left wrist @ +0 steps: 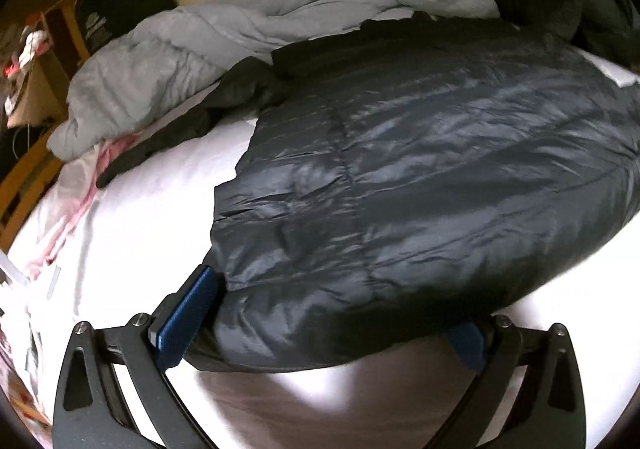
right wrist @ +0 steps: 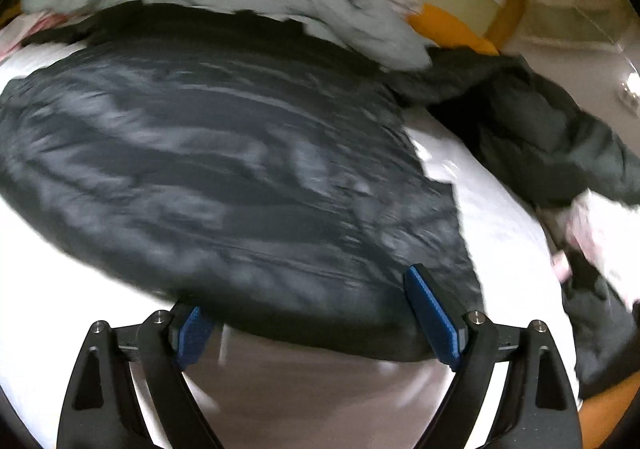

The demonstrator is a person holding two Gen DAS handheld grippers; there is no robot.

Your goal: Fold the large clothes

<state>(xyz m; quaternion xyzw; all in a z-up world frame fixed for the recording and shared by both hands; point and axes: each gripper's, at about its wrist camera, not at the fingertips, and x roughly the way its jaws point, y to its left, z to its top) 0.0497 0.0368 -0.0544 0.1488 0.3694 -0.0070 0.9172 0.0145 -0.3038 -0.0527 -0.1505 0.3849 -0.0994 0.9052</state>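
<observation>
A dark jacket (left wrist: 400, 169) is spread on the white bed (left wrist: 152, 189). Its near hem is straddled by the left gripper (left wrist: 332, 313) and the right gripper (right wrist: 316, 313), both held wide, hem edge between the pads

Bare white sheet (left wrist: 160, 209) left of dark jacket (left wrist: 400, 169), grey duvet (left wrist: 180, 61) heaped behind

White bed (left wrist: 152, 209): dark puffer jacket (left wrist: 420, 169), grey duvet (left wrist: 240, 33).

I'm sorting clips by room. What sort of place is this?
Most likely a bedroom: a dark puffer jacket lies on a white-sheeted bed, with a rumpled grey duvet behind it.
</observation>
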